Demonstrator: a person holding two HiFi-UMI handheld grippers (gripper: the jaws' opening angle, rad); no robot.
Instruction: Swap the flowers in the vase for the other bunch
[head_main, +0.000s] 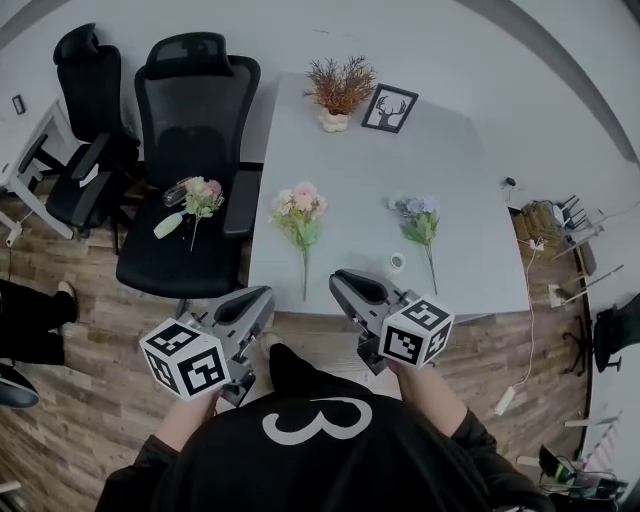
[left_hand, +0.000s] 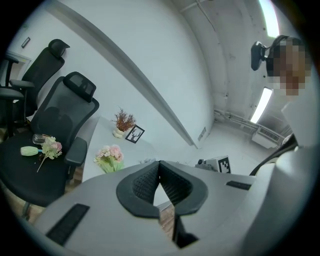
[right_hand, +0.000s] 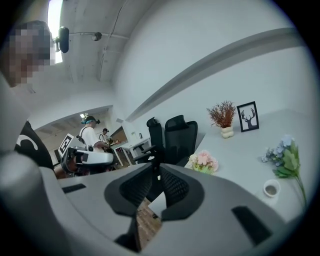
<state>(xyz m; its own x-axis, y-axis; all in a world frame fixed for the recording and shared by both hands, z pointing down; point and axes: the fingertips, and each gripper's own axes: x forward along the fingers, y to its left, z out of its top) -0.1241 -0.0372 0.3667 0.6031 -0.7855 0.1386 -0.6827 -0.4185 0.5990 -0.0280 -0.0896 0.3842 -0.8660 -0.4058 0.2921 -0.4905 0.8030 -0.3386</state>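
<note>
**First:** At the near edge of the table (head_main: 470, 200), what are those two grippers doing?

**Second:** Both hang just off that edge, aimed across the table. The left gripper (head_main: 262, 297) has its jaws pressed together on nothing. The right gripper (head_main: 340, 282) has its jaws all but together too, nothing between them.

**First:** And the flowers?

**Second:** A pink bunch (head_main: 300, 205) lies flat on the table, just beyond the grippers, heads toward the far side. A blue bunch (head_main: 418, 215) lies toward the table's right end, with a small white ring (head_main: 397, 263) beside its stem.

**First:** The vase?

**Second:** Off the table, on the black chair (head_main: 170, 262) at its left side. The clear vase (head_main: 173, 194) lies on the seat with a small bunch (head_main: 203, 196) against it. Whether the stems sit inside, I can't tell.
</note>
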